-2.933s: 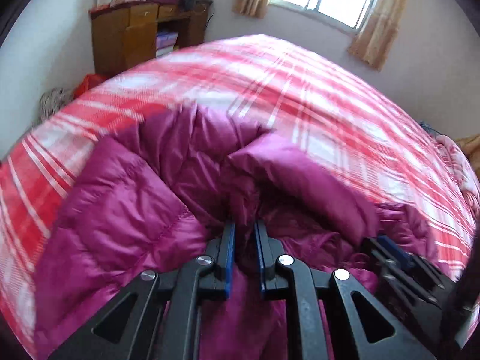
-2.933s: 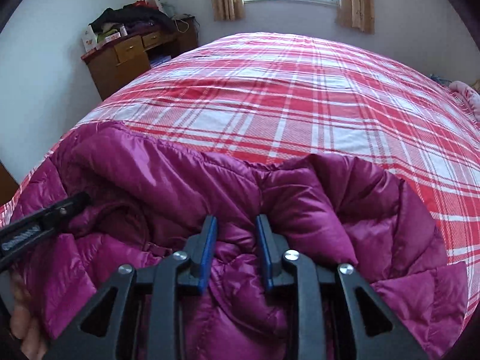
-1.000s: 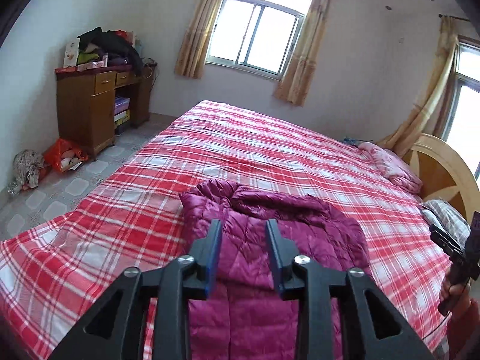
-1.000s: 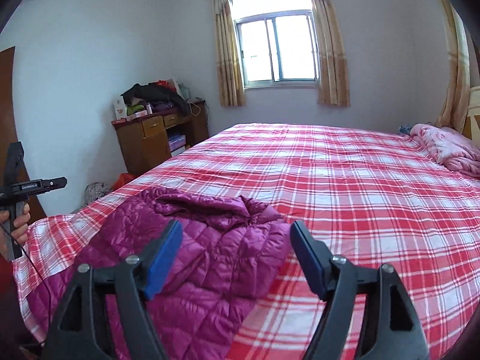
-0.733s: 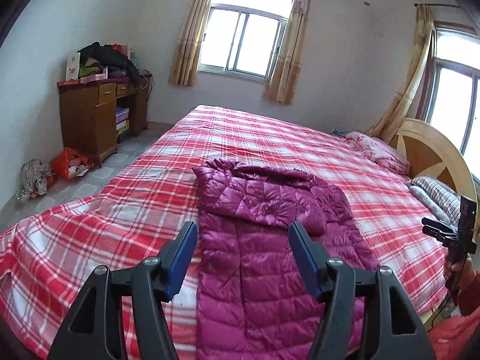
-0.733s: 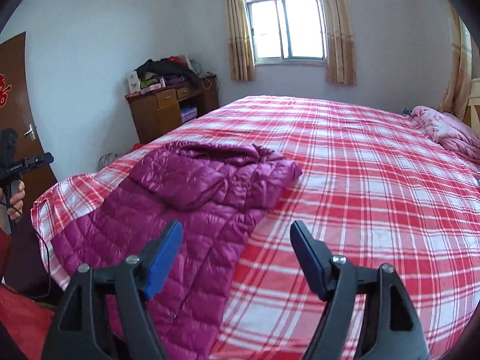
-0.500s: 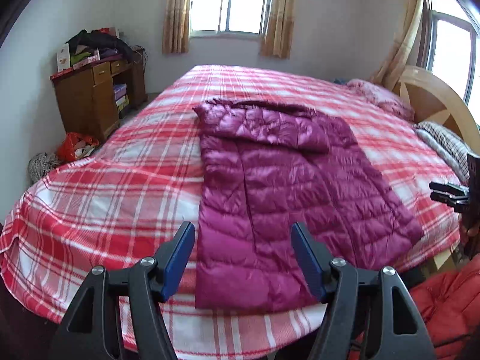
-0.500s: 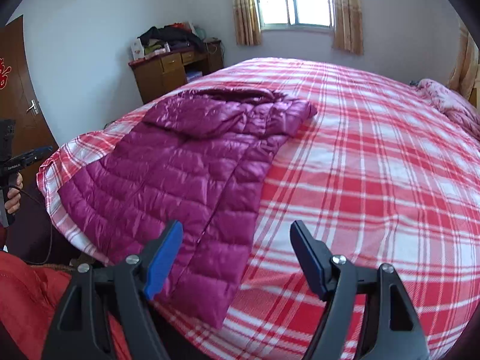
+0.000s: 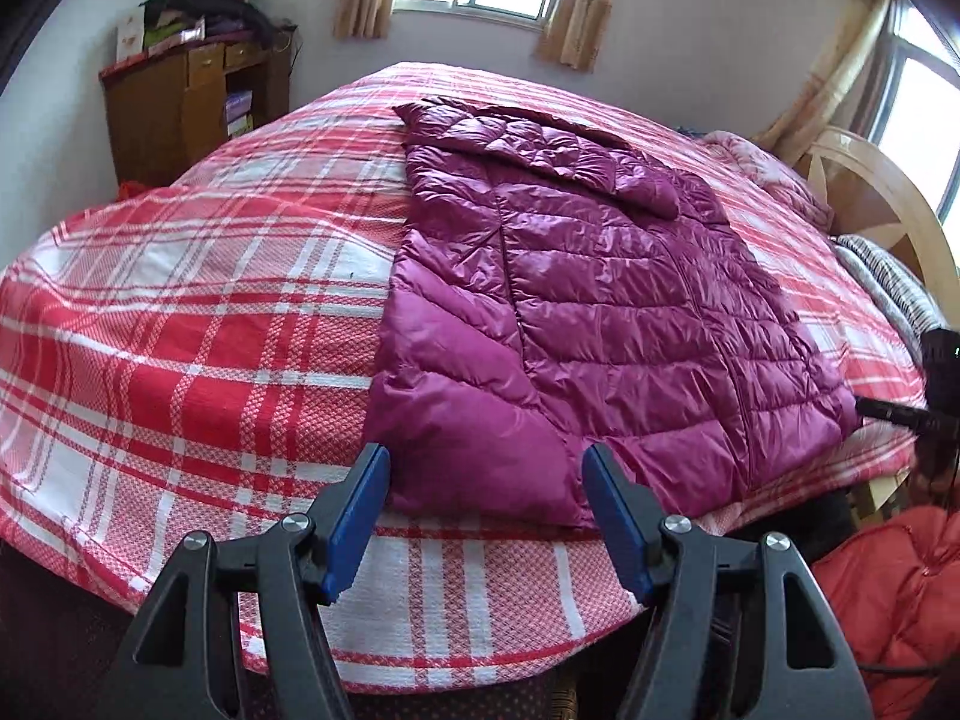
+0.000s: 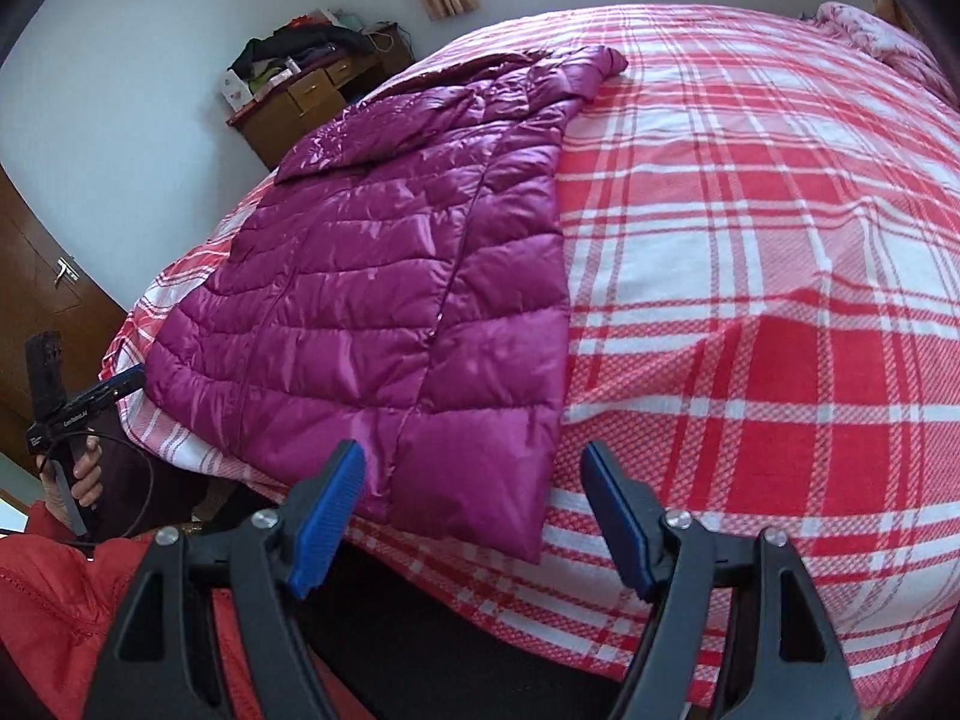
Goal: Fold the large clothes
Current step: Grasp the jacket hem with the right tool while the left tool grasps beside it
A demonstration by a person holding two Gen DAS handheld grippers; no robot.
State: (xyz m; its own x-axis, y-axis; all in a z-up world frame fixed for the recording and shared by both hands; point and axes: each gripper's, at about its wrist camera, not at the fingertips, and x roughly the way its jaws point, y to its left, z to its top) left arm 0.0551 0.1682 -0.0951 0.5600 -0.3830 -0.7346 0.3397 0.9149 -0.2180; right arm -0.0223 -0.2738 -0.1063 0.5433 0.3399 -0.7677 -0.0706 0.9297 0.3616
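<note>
Magenta quilted down coat (image 9: 600, 312) lies flat and lengthwise near the foot edge of the big bed under a red-and-white plaid bedspread (image 9: 198, 324), its hem almost at that edge. Left gripper (image 9: 486, 510) and right gripper (image 10: 474, 504) hover just short of the two hem corners, blue-padded jaws wide apart, holding nothing; the left jaws have just been opening. Judged risks: slick, puffy fabric could slip from a shallow pinch, or a jaw could snag the bedspread too.

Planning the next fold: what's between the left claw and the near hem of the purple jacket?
Nothing but bare plaid bedspread, in the left wrist view. The open left claw hovers just short of the jacket.
</note>
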